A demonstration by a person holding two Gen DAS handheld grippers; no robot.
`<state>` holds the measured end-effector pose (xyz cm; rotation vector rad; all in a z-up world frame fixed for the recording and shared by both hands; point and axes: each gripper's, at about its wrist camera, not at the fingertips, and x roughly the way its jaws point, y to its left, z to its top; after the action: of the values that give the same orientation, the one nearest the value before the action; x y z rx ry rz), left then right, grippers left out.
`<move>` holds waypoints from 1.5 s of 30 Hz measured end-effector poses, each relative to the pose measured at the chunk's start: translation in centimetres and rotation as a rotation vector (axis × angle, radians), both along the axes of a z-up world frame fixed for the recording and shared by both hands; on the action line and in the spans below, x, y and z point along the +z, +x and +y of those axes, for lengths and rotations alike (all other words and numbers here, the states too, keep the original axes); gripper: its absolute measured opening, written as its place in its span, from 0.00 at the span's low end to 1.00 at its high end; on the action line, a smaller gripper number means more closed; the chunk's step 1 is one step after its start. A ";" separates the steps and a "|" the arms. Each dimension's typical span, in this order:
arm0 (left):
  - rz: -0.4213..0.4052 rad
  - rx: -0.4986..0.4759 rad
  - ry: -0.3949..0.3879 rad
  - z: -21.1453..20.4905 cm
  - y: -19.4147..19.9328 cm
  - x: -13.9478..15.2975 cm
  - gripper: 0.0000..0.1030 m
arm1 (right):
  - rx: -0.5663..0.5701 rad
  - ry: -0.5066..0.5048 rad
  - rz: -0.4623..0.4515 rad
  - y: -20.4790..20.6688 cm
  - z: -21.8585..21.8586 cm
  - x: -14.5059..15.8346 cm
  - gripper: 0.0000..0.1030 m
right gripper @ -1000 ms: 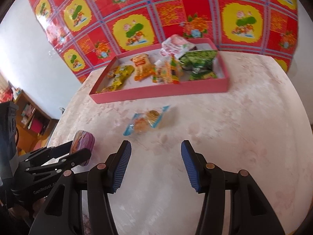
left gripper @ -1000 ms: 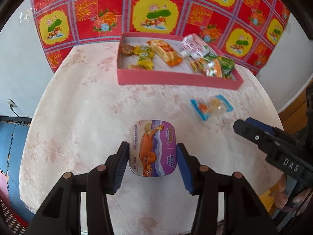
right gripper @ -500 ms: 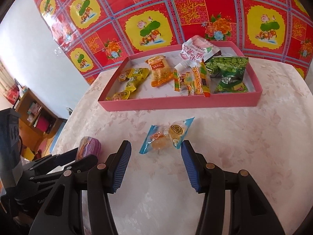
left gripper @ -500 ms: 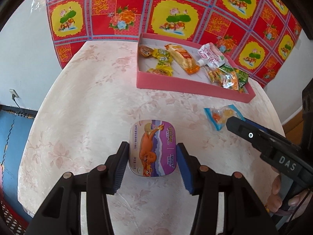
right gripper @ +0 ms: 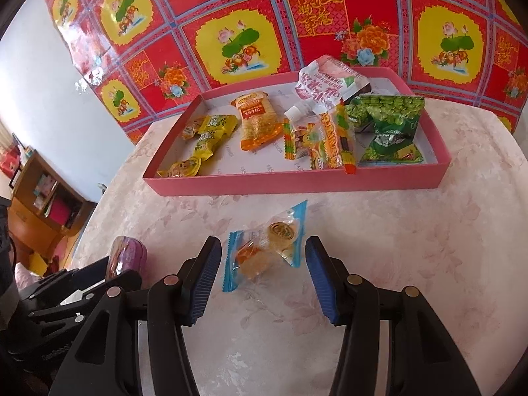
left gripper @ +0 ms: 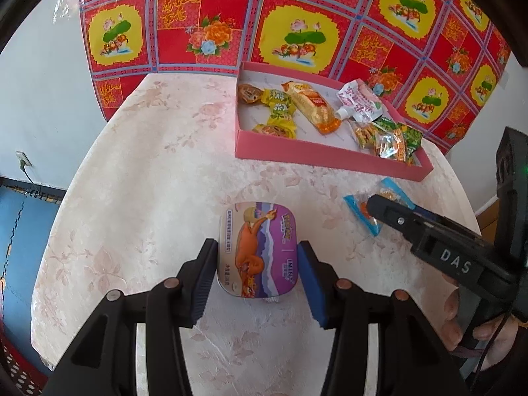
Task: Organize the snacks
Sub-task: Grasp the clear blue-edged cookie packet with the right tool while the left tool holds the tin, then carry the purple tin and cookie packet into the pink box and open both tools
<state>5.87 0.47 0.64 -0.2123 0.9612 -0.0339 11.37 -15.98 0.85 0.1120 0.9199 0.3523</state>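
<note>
My left gripper (left gripper: 257, 280) is shut on a purple mint tin (left gripper: 258, 249) with an orange creature on its lid, held above the table. The tin also shows in the right wrist view (right gripper: 127, 257). My right gripper (right gripper: 262, 279) is open, its fingers on either side of a clear snack packet with blue ends (right gripper: 264, 247) that lies on the table. That packet shows in the left wrist view (left gripper: 376, 206), partly hidden by the right gripper's finger. A pink tray (right gripper: 297, 184) behind it holds several wrapped snacks.
The round table has a pale floral cloth (left gripper: 148, 181). A red and yellow patterned sheet (right gripper: 247, 26) hangs behind the tray. A wooden shelf (right gripper: 43, 204) stands beyond the table's left edge. A blue floor mat (left gripper: 19, 224) lies below on the left.
My right gripper has moved forward so the blue-ended packet now lies between its open fingers. My left gripper has carried the tin to the left, so the tray sits farther right in its view.
</note>
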 end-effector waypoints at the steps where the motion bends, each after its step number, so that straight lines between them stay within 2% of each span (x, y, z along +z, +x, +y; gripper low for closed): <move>1: 0.001 -0.001 0.001 0.0 0.0 0.0 0.50 | 0.001 -0.001 0.003 0.0 0.0 -0.1 0.53; 3: 0.004 -0.002 -0.003 0.0 0.1 -0.1 0.50 | 0.002 -0.010 0.004 0.1 0.1 -0.4 0.44; 11: -0.001 0.001 -0.006 0.2 0.5 0.0 0.50 | 0.012 -0.028 -0.025 -0.4 0.0 -0.4 0.35; 22: -0.025 -0.016 -0.007 -0.2 1.7 1.3 0.50 | 0.027 -0.019 -0.064 -1.0 -1.1 1.0 0.33; 36: -0.078 -0.078 -0.010 -2.3 6.3 3.3 0.50 | 0.004 -0.017 -0.137 -0.5 -3.6 4.1 0.33; 45: -0.096 -0.115 -0.006 -3.7 9.4 3.1 0.50 | -0.011 -0.033 -0.150 0.7 -4.9 5.1 0.33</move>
<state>15.23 -3.22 3.72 -0.1592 0.8768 -0.1518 12.12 -20.85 5.94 0.0597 0.7765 0.3312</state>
